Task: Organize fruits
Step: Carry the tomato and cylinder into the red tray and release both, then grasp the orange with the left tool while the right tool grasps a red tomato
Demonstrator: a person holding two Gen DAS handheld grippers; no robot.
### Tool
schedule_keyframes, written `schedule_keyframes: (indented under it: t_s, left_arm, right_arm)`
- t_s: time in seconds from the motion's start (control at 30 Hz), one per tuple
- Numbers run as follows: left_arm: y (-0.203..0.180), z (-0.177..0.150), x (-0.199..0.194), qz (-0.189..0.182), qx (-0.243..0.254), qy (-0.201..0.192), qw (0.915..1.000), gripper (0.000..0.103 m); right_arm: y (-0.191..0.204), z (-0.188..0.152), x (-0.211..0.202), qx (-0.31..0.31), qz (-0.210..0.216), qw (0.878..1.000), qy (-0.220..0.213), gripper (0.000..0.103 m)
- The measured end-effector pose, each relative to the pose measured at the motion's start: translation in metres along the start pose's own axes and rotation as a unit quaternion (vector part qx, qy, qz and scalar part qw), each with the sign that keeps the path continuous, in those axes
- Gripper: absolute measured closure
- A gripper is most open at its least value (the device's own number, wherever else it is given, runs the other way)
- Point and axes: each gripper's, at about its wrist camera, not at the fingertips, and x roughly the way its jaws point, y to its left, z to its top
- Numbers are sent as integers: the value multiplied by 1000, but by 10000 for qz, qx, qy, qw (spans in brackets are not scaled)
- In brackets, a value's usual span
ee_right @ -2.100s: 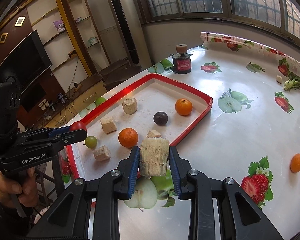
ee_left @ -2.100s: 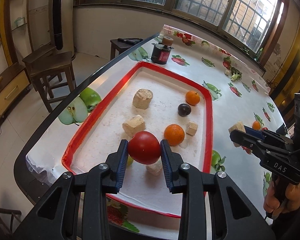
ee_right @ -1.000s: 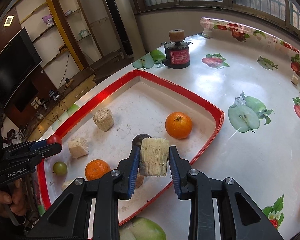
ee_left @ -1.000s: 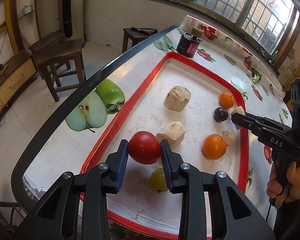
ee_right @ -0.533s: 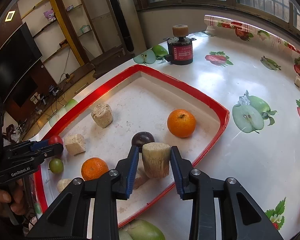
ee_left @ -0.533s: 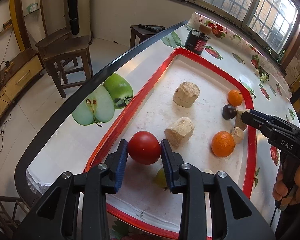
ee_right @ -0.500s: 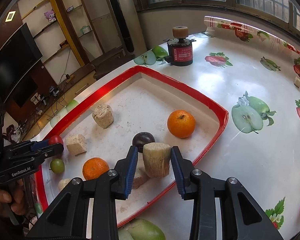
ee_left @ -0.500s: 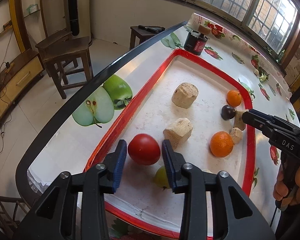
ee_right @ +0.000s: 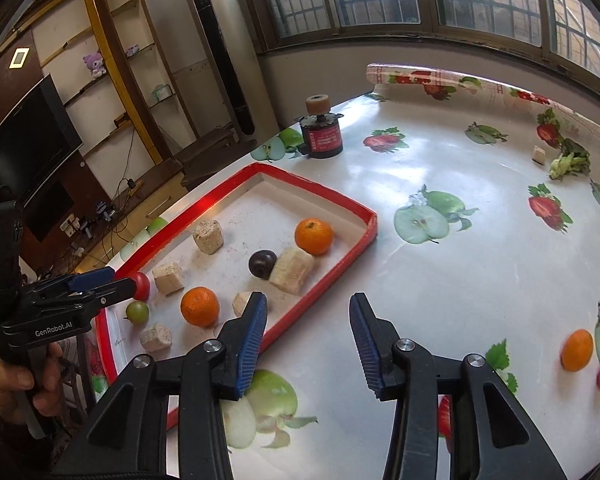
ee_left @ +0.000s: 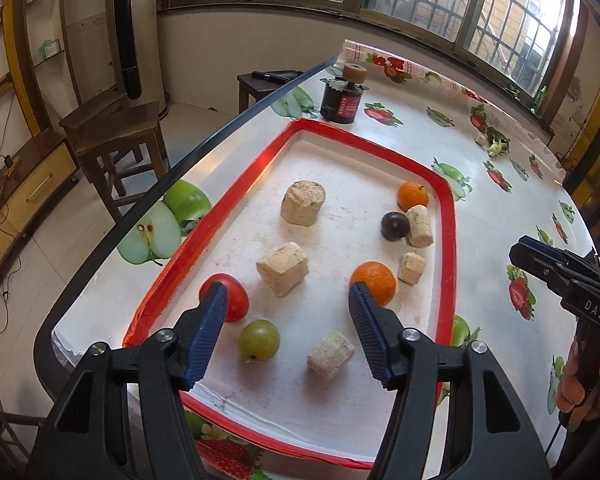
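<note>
**Both tongs wide open over the red-rimmed tray**

Left tongs [ee_left: 288, 312] gape wide, holding nothing; the glossy red tomato [ee_left: 230, 296] sits on the tray floor beside the left finger, near the rim. Right tongs [ee_right: 308, 330] spread wide too, empty, over bare desk [ee_right: 440, 280] just outside the red-rimmed white tray [ee_left: 448, 248]. In the tray: one tomato, one green grape [ee_left: 259, 339], two oranges, one dark plum [ee_left: 395, 225], six beige cut chunks. Another orange [ee_right: 577, 350] lies well apart on the desk.
</note>
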Motion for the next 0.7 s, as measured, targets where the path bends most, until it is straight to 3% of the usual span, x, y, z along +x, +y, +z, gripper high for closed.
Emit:
schedule_keyframes:
  t_s: [0.53, 0.7]
  left_arm:
    - [-56, 0, -7, -274, 386, 16, 9989, 41]
    - [-81, -5, -4, -427, 571, 96, 9974, 41]
  right_arm:
    - [-65, -42, -50, 584, -416, 9974, -93, 58]
    - [-88, -58, -64, 774, -613, 9951, -92, 53]
